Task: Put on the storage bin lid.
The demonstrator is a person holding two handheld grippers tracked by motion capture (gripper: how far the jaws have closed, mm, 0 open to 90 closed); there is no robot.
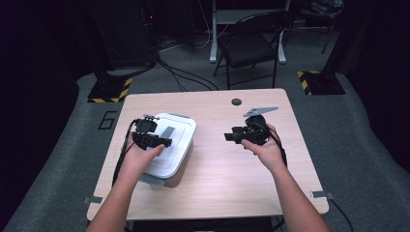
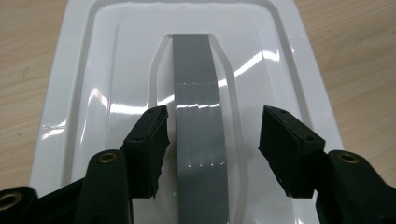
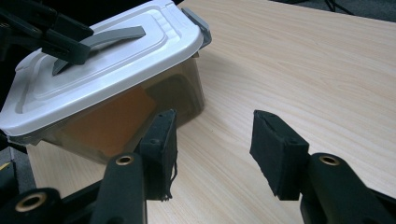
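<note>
A clear plastic box with a white lid (image 1: pixel 176 140) stands on the left half of the wooden table (image 1: pixel 217 169). A flat grey handle (image 2: pixel 198 121) runs down the middle of the lid (image 2: pixel 93 93). My left gripper (image 2: pixel 215 119) hovers over the lid with its jaws open on either side of that handle, a gap showing on both sides. From the right gripper view the box (image 3: pixel 107 70) shows something orange-brown inside and a grey latch (image 3: pixel 198 23) at its end. My right gripper (image 3: pixel 212 121) stands open over bare table to the right of the box, nothing between its jaws.
A round cable hole (image 1: pixel 236 102) sits near the table's far edge. Beyond the table stand a black folding chair (image 1: pixel 251 46) and two stand bases with yellow-black tape (image 1: pixel 110 90) (image 1: pixel 319 82). Cables lie across the grey floor.
</note>
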